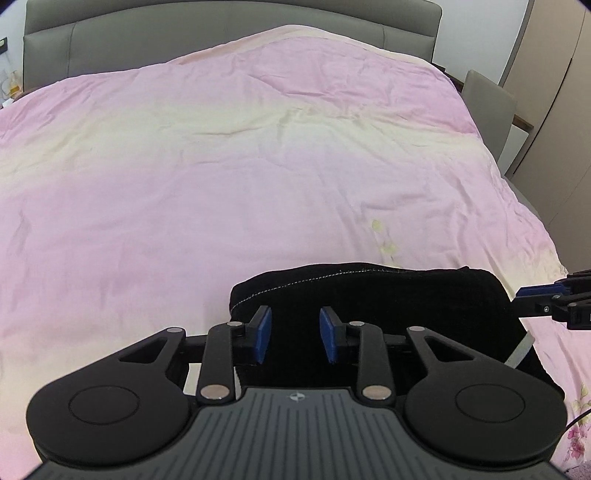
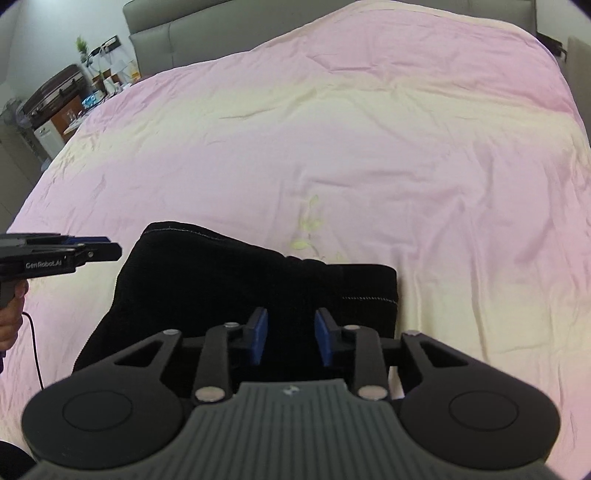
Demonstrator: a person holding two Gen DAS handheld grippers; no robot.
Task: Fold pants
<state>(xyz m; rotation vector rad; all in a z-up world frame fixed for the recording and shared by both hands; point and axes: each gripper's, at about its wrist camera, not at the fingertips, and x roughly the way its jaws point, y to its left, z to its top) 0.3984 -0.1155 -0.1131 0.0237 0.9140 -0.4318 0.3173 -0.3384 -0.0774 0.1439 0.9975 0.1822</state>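
At the far left of the room a cluttered bedside stand [image 2: 55, 107] sits beside the grey headboard [image 1: 184, 33], and the pink and cream bedspread [image 1: 221, 177] covers the whole bed. The left gripper [image 1: 295, 334] hangs over the near left part of the black pants [image 1: 388, 306], its blue pads [image 1: 263, 334] spread apart with nothing pinched between them; a hand [image 2: 11, 317] grips its handle. The pants lie as a folded dark bundle on the near edge of the bedspread, with pale stitching along their far hem. Over their right half the right gripper [image 2: 290, 338] hovers, pads likewise apart and gripping no cloth. A wardrobe [image 1: 554, 110] stands at far right.
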